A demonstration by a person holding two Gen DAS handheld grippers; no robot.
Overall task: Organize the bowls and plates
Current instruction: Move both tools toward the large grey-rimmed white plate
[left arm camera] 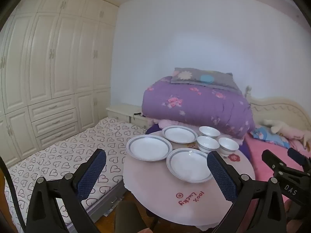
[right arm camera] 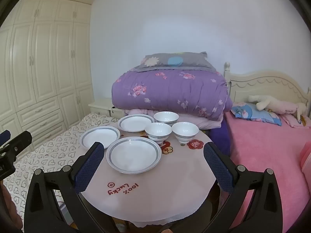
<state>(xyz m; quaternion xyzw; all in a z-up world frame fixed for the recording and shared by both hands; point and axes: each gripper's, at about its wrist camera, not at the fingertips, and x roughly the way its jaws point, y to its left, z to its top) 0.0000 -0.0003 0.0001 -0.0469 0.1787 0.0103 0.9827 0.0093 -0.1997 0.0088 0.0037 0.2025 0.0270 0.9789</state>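
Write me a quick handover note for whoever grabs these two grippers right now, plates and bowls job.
Left gripper: open, empty, held above the near edge of the round table.
Right gripper: open, empty, also short of the dishes.
Three plates lie flat and separate on the left half of the table.
Three bowls stand upright in a close cluster behind and right of the near plate.
Done: nothing stacked yet.
Left: probably stack the plates, nest the bowls. The near plate looks the easiest first grab.
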